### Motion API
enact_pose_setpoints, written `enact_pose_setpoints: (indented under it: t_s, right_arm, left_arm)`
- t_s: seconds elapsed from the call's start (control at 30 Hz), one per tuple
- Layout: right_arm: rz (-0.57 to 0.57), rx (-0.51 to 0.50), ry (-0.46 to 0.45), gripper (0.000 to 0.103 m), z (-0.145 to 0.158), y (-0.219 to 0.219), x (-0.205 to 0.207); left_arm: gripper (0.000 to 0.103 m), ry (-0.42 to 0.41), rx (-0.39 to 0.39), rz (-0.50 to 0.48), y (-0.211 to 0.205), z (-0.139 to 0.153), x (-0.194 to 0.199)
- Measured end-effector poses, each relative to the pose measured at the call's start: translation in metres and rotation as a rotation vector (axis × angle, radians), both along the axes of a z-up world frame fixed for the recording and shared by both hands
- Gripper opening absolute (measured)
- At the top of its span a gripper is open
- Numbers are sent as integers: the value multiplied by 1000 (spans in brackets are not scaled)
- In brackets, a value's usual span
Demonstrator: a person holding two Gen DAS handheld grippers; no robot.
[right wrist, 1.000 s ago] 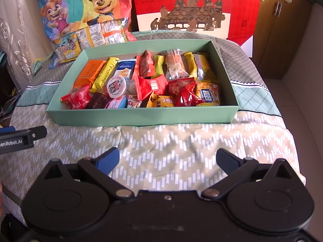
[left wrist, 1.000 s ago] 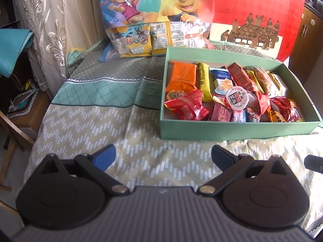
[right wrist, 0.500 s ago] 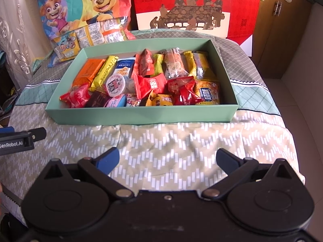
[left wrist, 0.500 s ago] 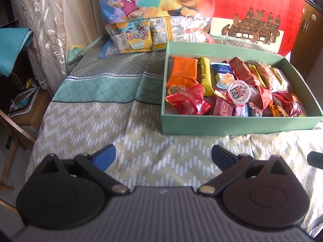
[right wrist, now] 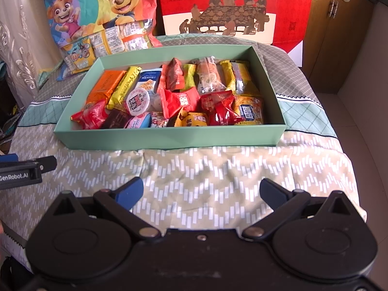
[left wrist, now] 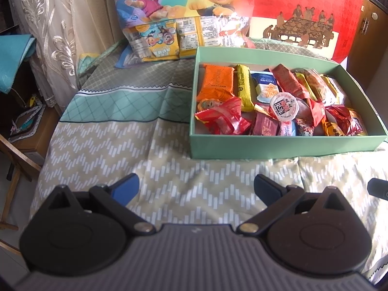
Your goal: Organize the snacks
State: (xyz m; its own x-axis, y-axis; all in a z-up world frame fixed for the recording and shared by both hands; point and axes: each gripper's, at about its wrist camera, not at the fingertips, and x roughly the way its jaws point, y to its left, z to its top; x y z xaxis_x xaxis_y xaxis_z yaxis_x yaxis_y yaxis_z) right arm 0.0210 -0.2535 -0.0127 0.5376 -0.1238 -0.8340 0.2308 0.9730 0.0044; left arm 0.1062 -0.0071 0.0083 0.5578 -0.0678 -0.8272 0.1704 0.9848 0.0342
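Left gripper [left wrist: 195, 186]: jaws spread wide, nothing between them, held low over the chevron-patterned cloth [left wrist: 101, 145] short of the box. Right gripper [right wrist: 201, 191]: likewise spread and empty, facing the near long wall of the box; the left tool's finger shows at the left edge of the right wrist view.

Green box [right wrist: 169, 140]: an open, shallow tray lying on the cloth, nearer the right gripper and ahead and to the right of the left one. Every loose snack in view lies inside it. Back row, roughly side by side: orange wafer packet [left wrist: 217, 82], yellow bar [left wrist: 244, 84], blue-and-white cracker packet [left wrist: 266, 84], red, green, clear and yellow wrappers. Front row: a jumble of crumpled red candy wrappers [right wrist: 219, 108], a round sealed jelly cup [right wrist: 137, 101] resting on top of its neighbours, and small overlapping packets.

Beyond the box: a cartoon-print snack bag [right wrist: 97, 7] propped upright with yellow packets [left wrist: 160, 44] showing through its clear lower part, and a red gift box [right wrist: 242, 4] standing beside it.

Progress (judged): gathering appears complete, since no snack lies on the cloth; the front row remains unsorted. Whether the bagged packets belong to the task cannot be told.
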Motion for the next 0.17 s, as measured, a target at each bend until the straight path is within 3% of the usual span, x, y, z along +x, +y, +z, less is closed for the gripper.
enact_pose_setpoints:
  t_s: [0.17]
  right_arm:
    - [0,-1,1,103,0,-1,0]
  left_arm:
    - [103,2,2,-7,-1,1,0]
